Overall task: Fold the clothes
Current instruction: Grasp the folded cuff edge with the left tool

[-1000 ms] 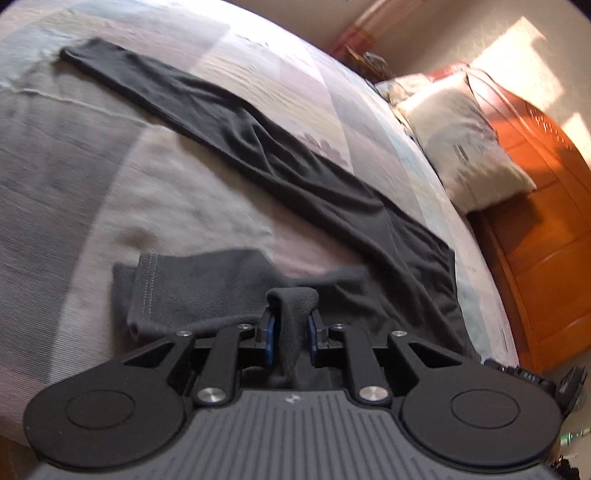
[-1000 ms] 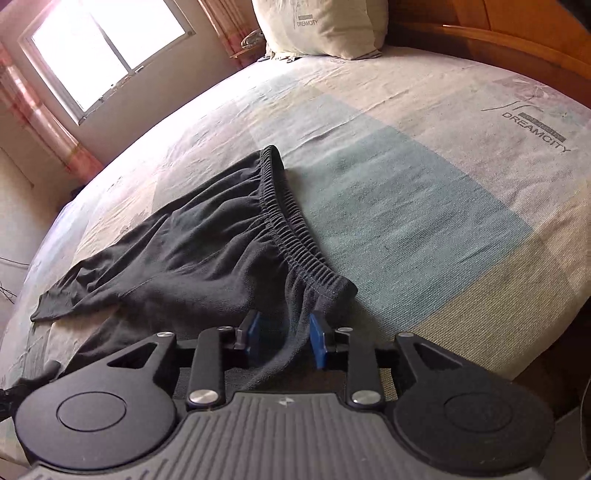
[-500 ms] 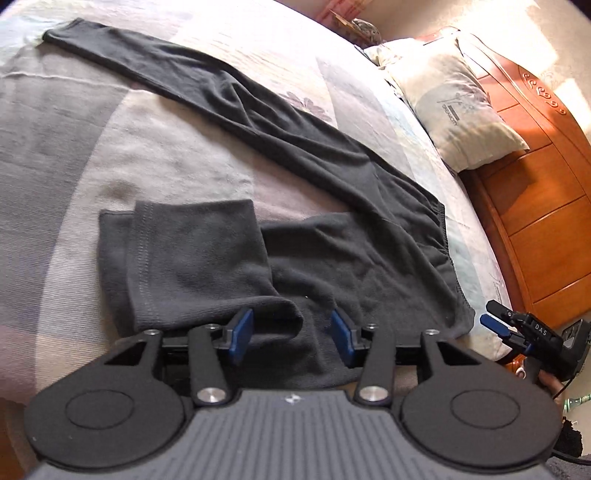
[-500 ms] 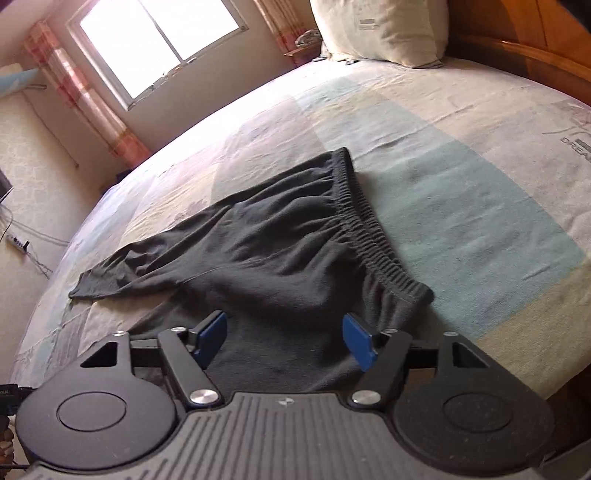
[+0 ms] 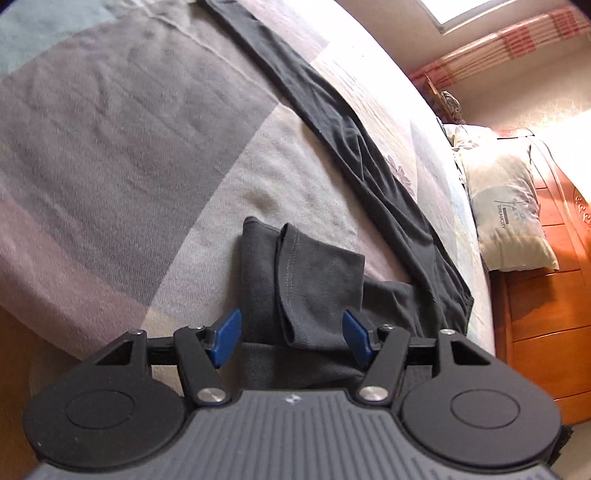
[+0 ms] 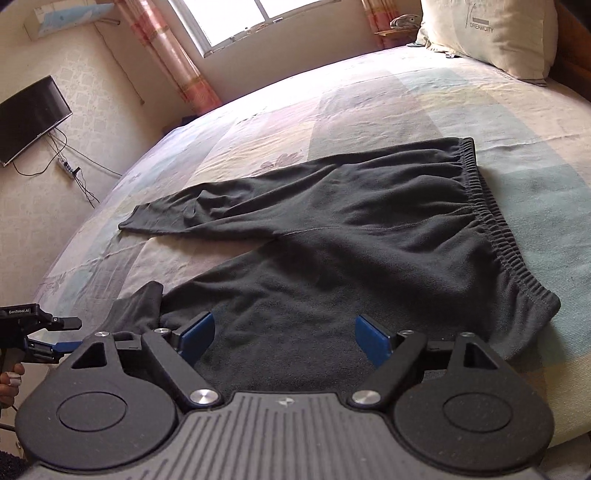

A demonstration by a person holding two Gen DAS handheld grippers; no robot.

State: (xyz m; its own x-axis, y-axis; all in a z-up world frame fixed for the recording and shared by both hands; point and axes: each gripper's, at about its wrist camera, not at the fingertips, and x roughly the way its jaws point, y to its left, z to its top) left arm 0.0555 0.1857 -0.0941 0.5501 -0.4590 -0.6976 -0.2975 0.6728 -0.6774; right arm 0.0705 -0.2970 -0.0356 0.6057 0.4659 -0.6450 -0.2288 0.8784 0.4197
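Note:
Dark grey sweatpants (image 6: 351, 236) lie flat on the bed, their elastic waistband (image 6: 495, 221) at the right. The far leg (image 5: 369, 177) stretches away straight. The near leg is doubled back, and its stitched cuff (image 5: 314, 273) lies on top of the fold. My left gripper (image 5: 291, 336) hangs over that fold with its jaws opening; cloth lies between the blue pads (image 5: 227, 338) but they do not press on it. My right gripper (image 6: 284, 334) hovers over the seat of the pants with its jaws opening wide, holding nothing. The left gripper (image 6: 72, 334) also shows at the left edge of the right wrist view.
A patchwork bedspread (image 5: 129, 147) covers the bed. A pillow (image 5: 509, 206) leans on the orange wooden headboard (image 5: 546, 314). The window (image 6: 258, 18), curtains, a wall TV (image 6: 29, 118) and a power strip (image 6: 66, 168) lie beyond the bed. The bed's near edge is just under both grippers.
Both grippers were shut on the pants' fabric and have let go, their jaws spreading wide. Both have drawn back and rolled. The near leg now lies folded on the bed.

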